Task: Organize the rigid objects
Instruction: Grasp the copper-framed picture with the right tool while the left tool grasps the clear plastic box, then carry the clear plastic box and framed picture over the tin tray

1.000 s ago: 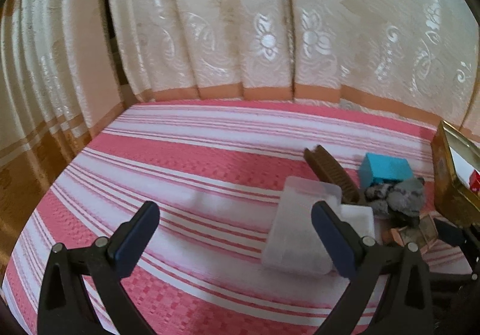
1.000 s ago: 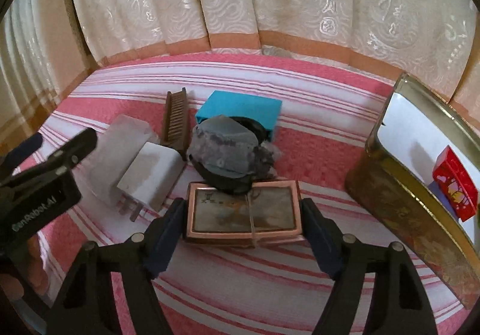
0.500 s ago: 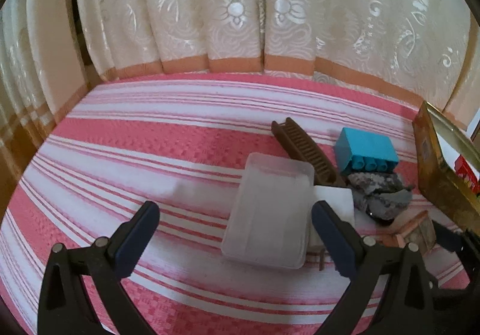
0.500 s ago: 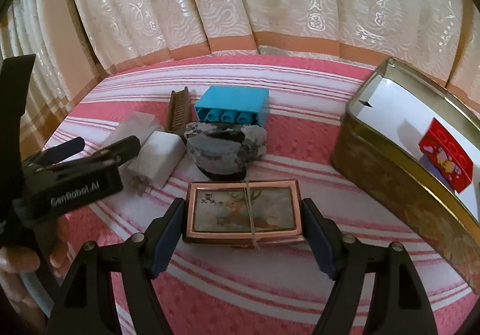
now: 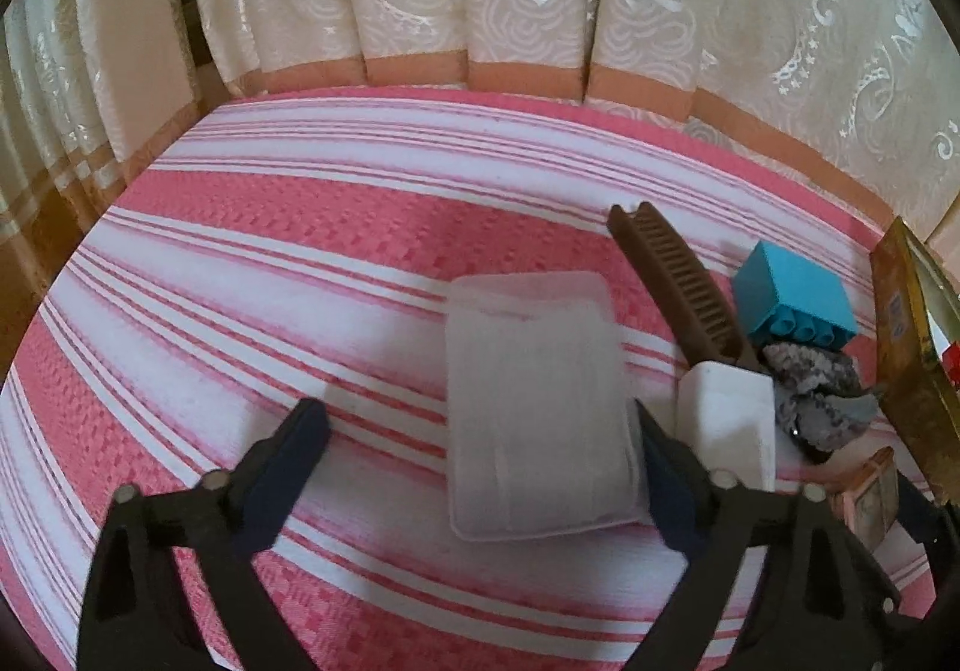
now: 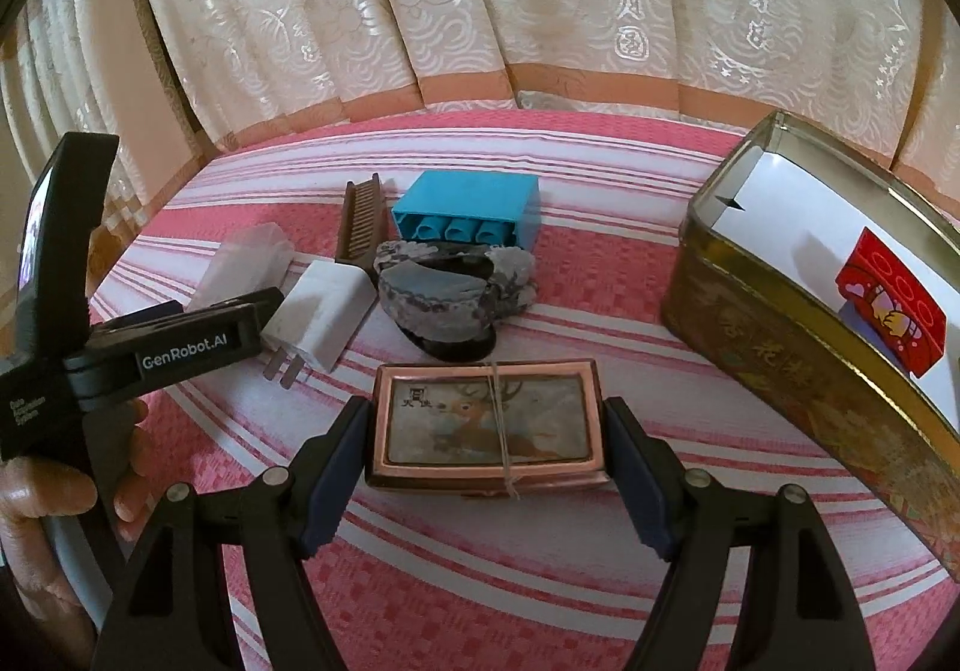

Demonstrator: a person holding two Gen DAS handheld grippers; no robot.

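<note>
- My right gripper [image 6: 486,467] has its two blue pads pressed on the short ends of the copper-rimmed card box [image 6: 486,419], closed on it; the box sits level between the fingers with a thin band around its middle, low over the striped cloth [image 6: 540,569]. I cannot tell whether it is lifted off or touching the cloth.
- Just beyond the box lies the grey stone piece on a dark base [image 6: 450,299], with the blue block [image 6: 474,215] behind it, hollow studs facing me.
- To the right of the box stands the open gold tin [image 6: 798,341], well apart from my fingers; a red block [image 6: 888,311] lies inside on its white lining.
- My left gripper [image 5: 480,467] is spread wide and holds nothing. The clear plastic case [image 5: 534,401] lies flat on the cloth between its fingers, close against the right pad and well clear of the left one.
- Right of that case sits the white charger [image 5: 726,425], just outside the right finger, its far end touching the brown comb [image 5: 678,281], which runs diagonally away.
- In the right wrist view the left gripper's fingers reach in over the near end of the clear case, beside the charger's prongs.
</note>
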